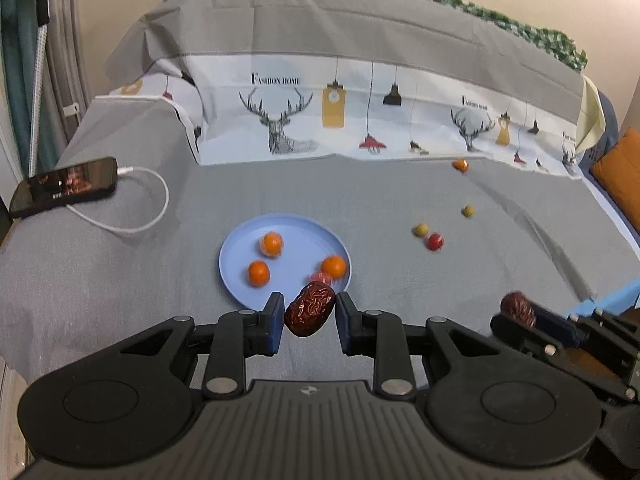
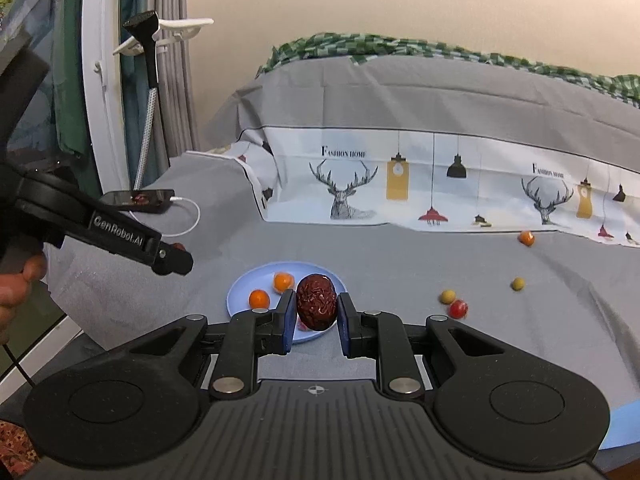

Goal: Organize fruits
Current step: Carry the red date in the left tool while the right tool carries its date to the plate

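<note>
My left gripper (image 1: 310, 305) is shut on a wrinkled dried red date (image 1: 310, 312), just over the near rim of a blue plate (image 1: 240, 256). On the plate lie three small oranges (image 1: 273, 243) and a red fruit (image 1: 320, 278). My right gripper (image 2: 316, 301) is shut on a second red date (image 2: 316, 306), in front of the same plate (image 2: 239, 298). In the left wrist view that second date (image 1: 518, 308) shows at the right edge. In the right wrist view the left gripper (image 2: 176, 258) reaches in from the left, held by a person's hand.
Loose on the grey bed sheet to the right lie an orange (image 1: 461, 165), two yellow-green fruits (image 1: 468, 211) and a red one (image 1: 435, 242). A phone (image 1: 64, 186) on a white cable (image 1: 158, 208) lies at the left. A deer-print cover (image 1: 340, 120) rises behind.
</note>
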Demonstrator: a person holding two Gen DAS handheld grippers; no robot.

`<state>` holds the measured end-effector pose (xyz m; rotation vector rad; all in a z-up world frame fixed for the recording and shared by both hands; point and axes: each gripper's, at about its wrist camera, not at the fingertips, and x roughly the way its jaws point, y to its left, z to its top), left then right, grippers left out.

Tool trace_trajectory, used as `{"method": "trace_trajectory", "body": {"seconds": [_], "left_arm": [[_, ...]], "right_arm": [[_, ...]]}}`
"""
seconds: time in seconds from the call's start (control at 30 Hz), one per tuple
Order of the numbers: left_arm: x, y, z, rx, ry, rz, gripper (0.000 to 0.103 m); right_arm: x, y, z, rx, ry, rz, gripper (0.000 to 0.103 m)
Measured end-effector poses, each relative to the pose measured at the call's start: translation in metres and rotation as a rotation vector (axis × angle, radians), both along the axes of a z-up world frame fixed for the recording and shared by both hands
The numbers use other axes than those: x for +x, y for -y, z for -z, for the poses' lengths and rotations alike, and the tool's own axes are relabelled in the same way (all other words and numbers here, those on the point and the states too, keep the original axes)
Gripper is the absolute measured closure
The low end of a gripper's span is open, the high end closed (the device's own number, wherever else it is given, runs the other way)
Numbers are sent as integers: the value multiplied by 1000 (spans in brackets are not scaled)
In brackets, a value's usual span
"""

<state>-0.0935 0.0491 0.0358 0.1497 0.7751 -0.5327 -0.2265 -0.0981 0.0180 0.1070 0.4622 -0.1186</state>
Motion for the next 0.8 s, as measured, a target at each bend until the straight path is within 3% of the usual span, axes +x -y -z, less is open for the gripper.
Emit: {"method": "trace_trajectory", "body": {"seconds": [0.5,0.8], "left_arm": [[27,-3,10,22,-41,-35,73],[70,6,31,78,-74,-53,73]], "right_arm": [[25,5,9,28,-70,-2,81],[88,4,28,50,-132,-42,81]]}}
